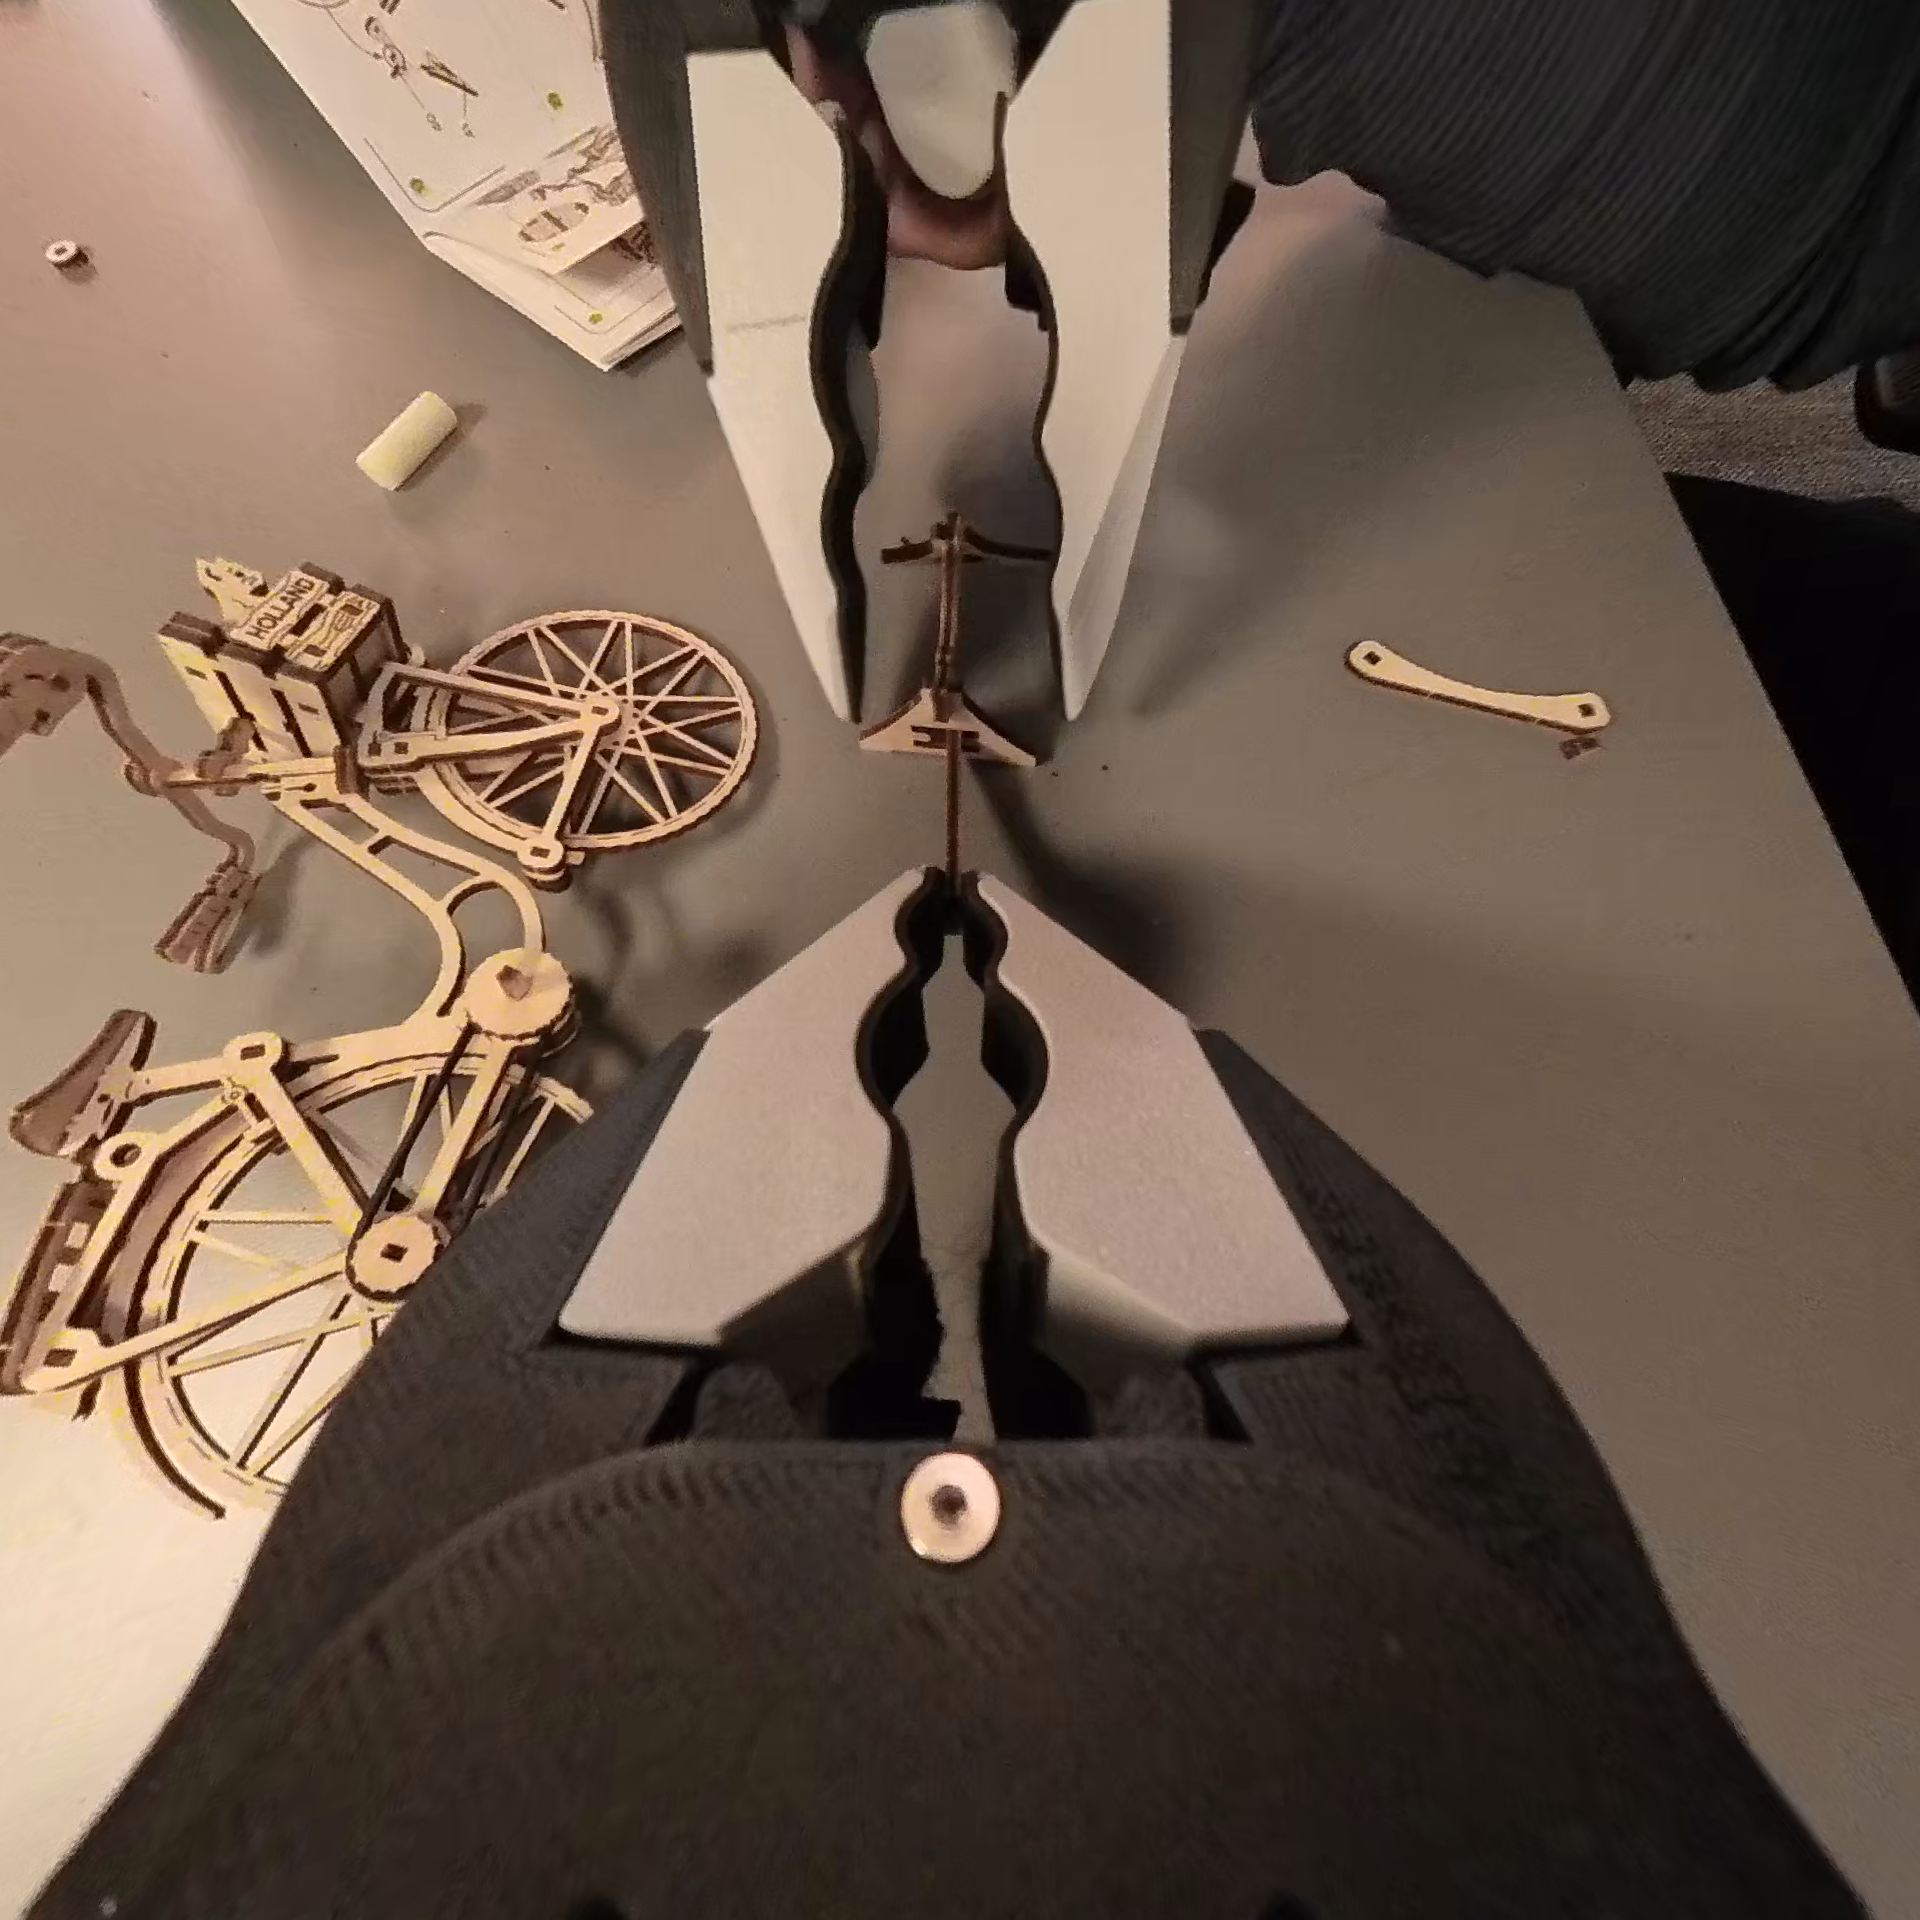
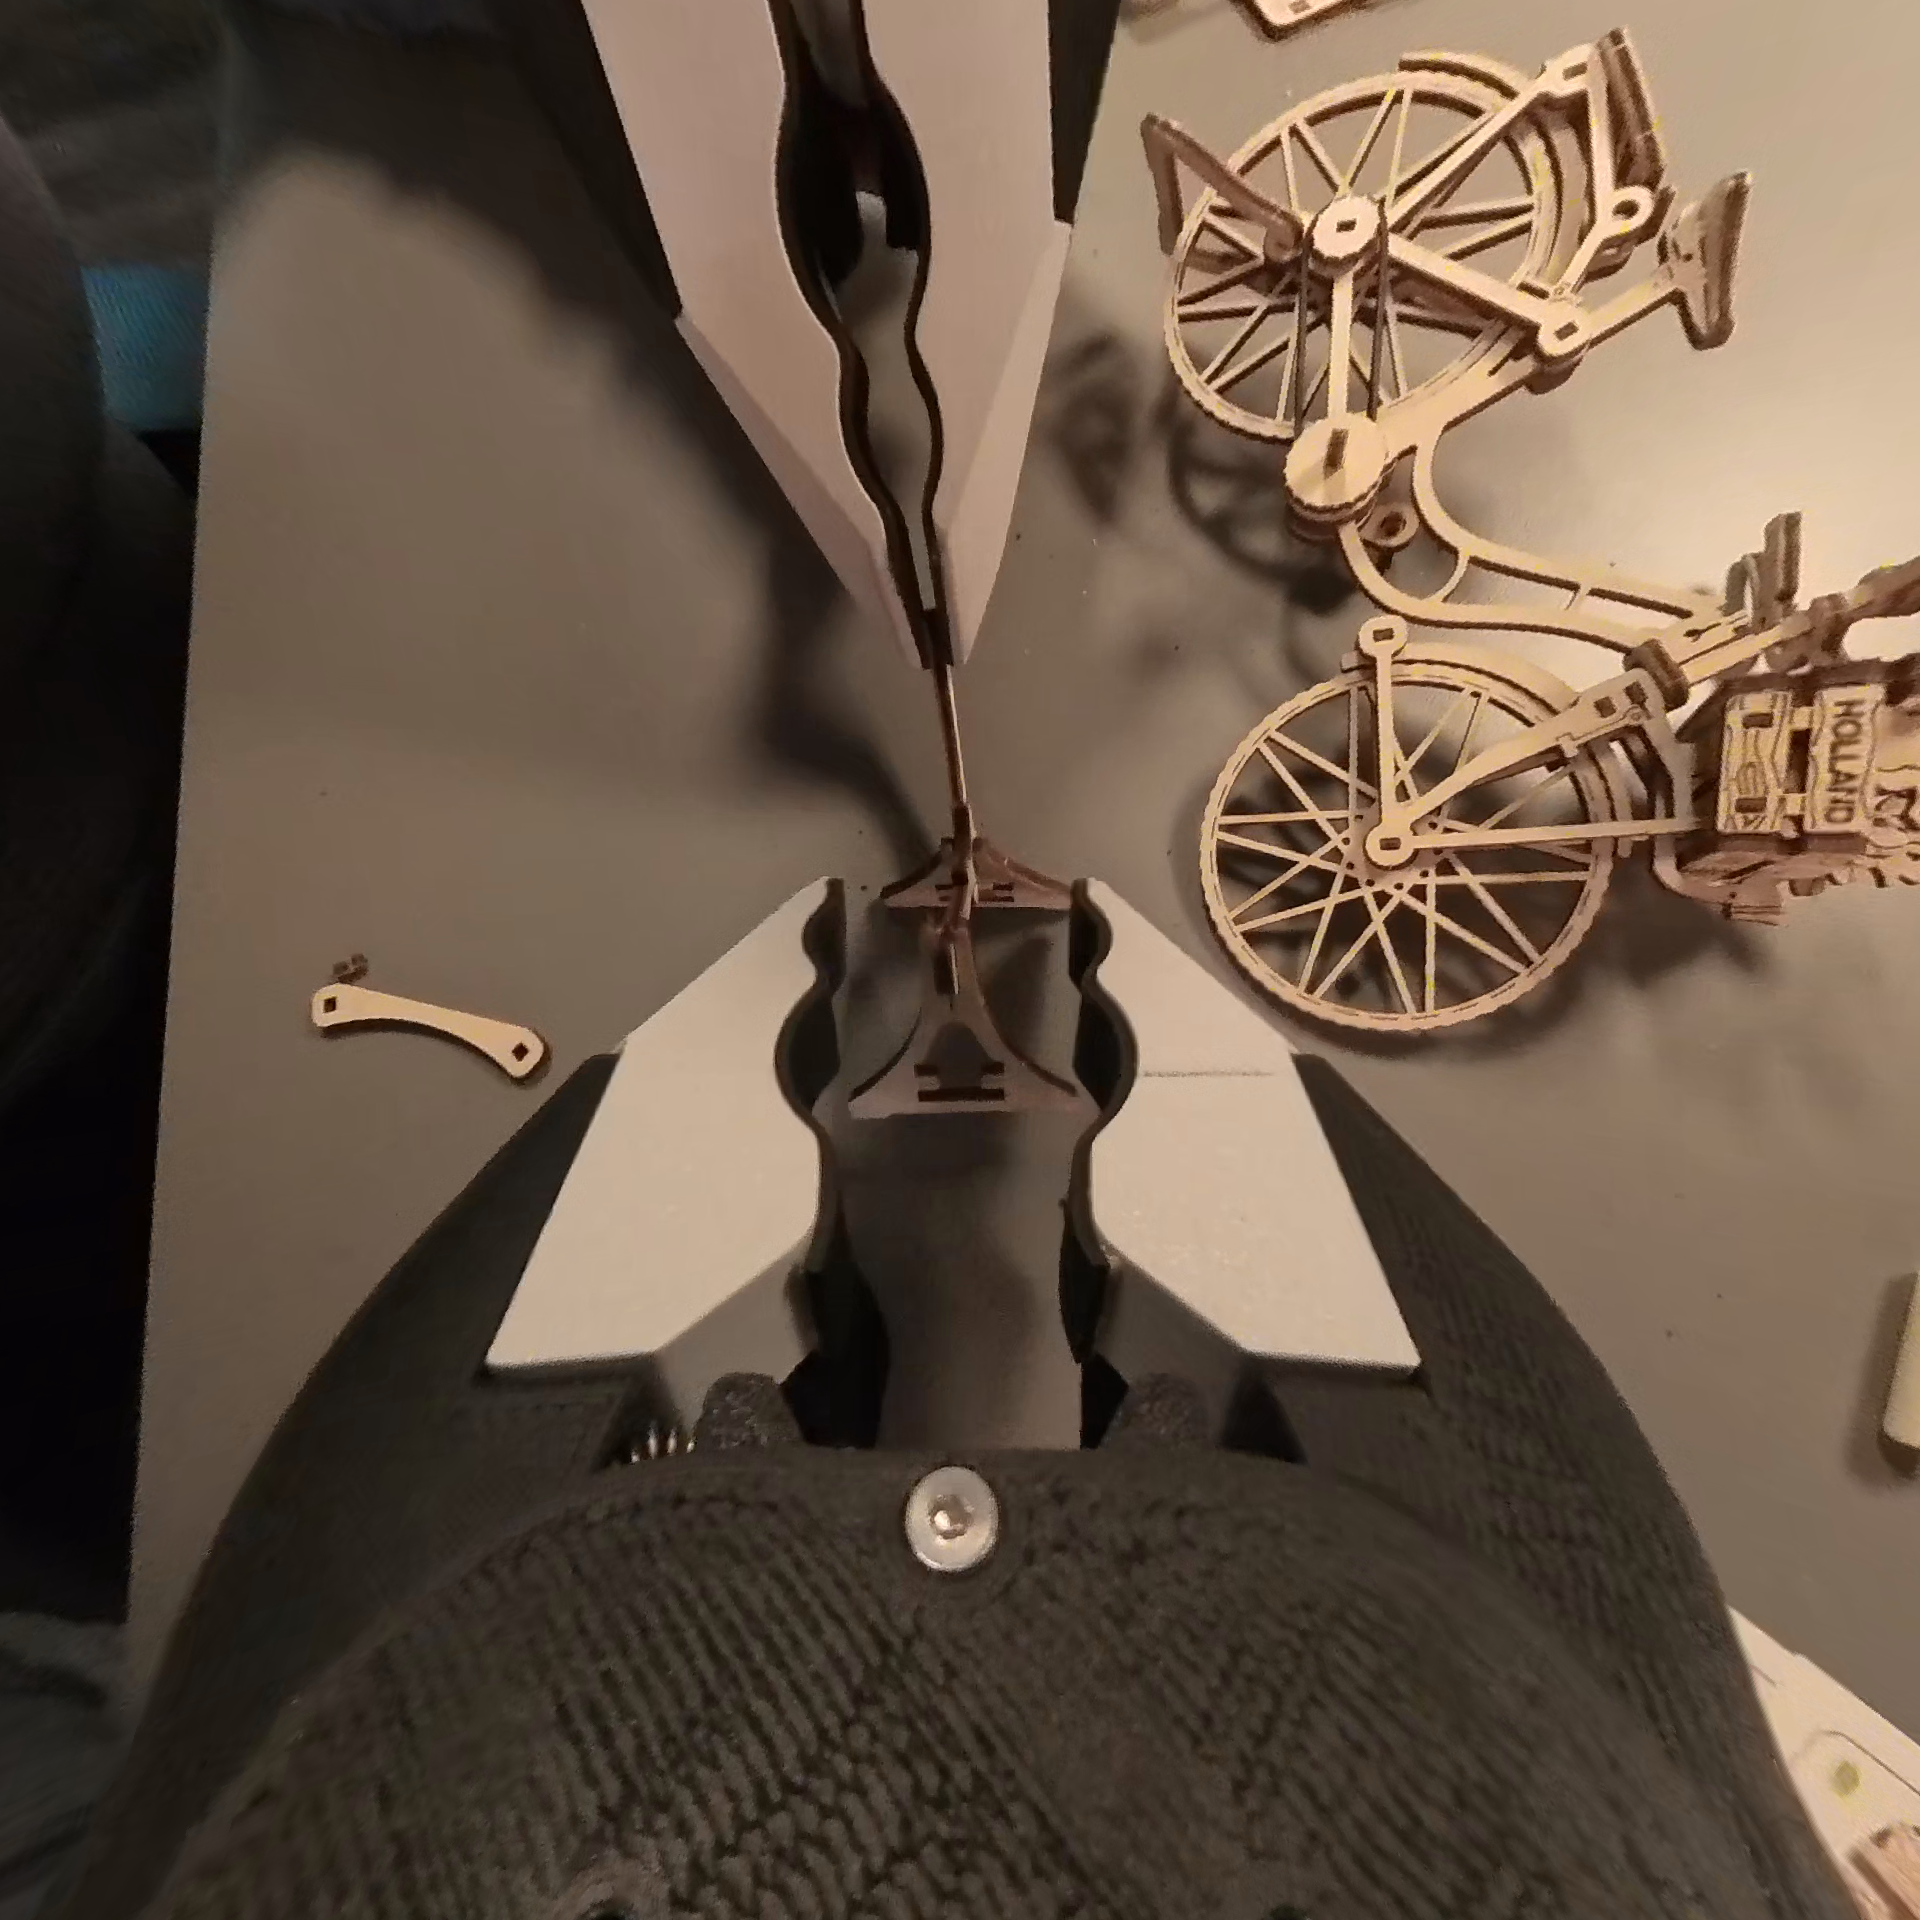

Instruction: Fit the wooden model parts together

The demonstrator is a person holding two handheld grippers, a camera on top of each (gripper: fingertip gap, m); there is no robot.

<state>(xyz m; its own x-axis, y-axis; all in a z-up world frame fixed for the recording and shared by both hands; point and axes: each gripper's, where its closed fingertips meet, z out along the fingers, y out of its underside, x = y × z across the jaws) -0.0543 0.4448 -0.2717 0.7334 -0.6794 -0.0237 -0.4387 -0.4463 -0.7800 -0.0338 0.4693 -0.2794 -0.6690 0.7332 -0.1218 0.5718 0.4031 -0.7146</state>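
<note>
My left gripper [image 1: 951,881] is shut on the end of a thin wooden strip [image 1: 949,821], seen edge-on. The strip runs forward into a small wooden stand with two triangular cross pieces [image 1: 948,740]. My right gripper [image 1: 951,717] faces the left one from the far side. In the right wrist view the right gripper [image 2: 958,896] is open. Its fingers flank the stand [image 2: 961,1081] closely, with slight gaps at the sides. The left gripper [image 2: 933,649] pinches the strip [image 2: 956,748] there. A mostly built wooden bicycle [image 1: 436,831] lies on its side to the left, and it also shows in the right wrist view [image 2: 1455,520].
A loose curved wooden link [image 1: 1475,694] [image 2: 426,1023] lies on the grey table [image 1: 1351,1039] with a tiny piece [image 1: 1579,748] beside it. Instruction sheets [image 1: 468,156], a cream cylinder [image 1: 407,452] and a small ring [image 1: 68,255] lie far left. The table edge and a person's dark clothing [image 1: 1610,156] are at right. Left tips to right tips: about 4 cm. My right gripper's tips are some 9 cm from the mostly built wooden bicycle [image 1: 436,831]. It turns up in the right wrist view [image 2: 1516,638] as well.
</note>
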